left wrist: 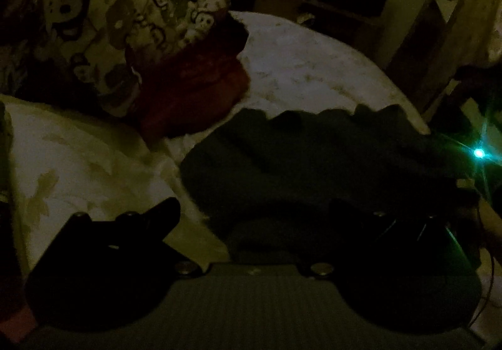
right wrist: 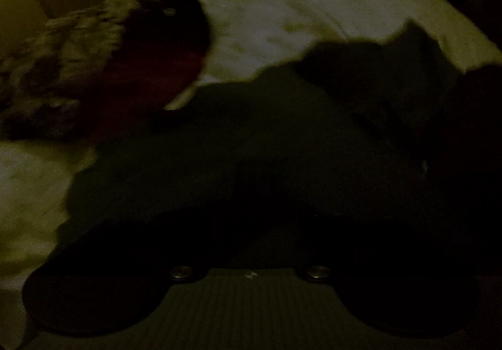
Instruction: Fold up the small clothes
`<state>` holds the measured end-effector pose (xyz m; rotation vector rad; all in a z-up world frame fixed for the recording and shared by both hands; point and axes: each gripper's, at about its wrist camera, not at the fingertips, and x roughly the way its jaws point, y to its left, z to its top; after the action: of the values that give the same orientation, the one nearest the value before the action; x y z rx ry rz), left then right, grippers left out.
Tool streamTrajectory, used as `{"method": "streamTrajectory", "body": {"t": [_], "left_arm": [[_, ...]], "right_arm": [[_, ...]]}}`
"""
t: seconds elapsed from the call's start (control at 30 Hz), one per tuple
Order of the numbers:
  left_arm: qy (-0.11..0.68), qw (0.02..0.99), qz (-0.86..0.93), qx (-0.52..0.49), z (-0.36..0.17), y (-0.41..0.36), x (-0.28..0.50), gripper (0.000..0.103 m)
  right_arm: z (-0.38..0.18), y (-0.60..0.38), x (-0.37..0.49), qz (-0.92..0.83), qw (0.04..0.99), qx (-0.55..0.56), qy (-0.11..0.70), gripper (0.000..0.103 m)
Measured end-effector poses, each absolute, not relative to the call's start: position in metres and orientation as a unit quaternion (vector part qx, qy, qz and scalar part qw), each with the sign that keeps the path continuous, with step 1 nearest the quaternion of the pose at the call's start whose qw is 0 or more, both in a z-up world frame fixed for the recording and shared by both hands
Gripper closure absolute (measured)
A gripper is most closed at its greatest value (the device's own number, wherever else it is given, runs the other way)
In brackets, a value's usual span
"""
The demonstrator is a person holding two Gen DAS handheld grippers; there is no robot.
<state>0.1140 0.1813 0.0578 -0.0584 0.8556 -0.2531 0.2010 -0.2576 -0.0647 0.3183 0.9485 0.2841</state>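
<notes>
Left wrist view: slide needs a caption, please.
Open left gripper over dark crumpled garment on pale bedsheet, beside patterned-and-red clothes pile.

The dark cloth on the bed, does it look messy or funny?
A bit. The dark cloth lies rumpled on the pale bedcover, its far edge wavy, not squared up. Behind it, patterned clothes and a red garment sit in a loose heap. The room is very dim, so finer flaws cannot be seen.
</notes>
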Motion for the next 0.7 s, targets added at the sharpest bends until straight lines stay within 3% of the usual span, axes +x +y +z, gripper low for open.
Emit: {"method": "streamTrajectory", "body": {"t": [0.3, 0.37, 0.43, 0.5, 0.7], "left_arm": [[0.455, 0.880, -0.137, 0.004, 0.020, 0.166, 0.097, 0.000], [0.449, 0.882, -0.140, 0.018, 0.018, 0.158, 0.086, 0.000], [0.444, 0.884, -0.143, 0.038, 0.016, 0.151, 0.077, 0.000], [0.432, 0.889, -0.142, 0.057, 0.013, 0.141, 0.065, 0.000], [0.411, 0.873, -0.239, 0.111, 0.009, 0.070, 0.033, 0.000]], "right_arm": [[-0.104, -0.250, 0.217, 0.119, 0.856, 0.189, 0.467, 0.038], [-0.106, -0.245, 0.219, 0.129, 0.856, 0.183, 0.466, 0.048], [-0.104, -0.244, 0.219, 0.146, 0.852, 0.188, 0.467, 0.077], [-0.096, -0.249, 0.221, 0.156, 0.848, 0.217, 0.458, 0.090], [-0.017, -0.264, 0.204, 0.230, 0.841, 0.306, 0.383, 0.091]]}}
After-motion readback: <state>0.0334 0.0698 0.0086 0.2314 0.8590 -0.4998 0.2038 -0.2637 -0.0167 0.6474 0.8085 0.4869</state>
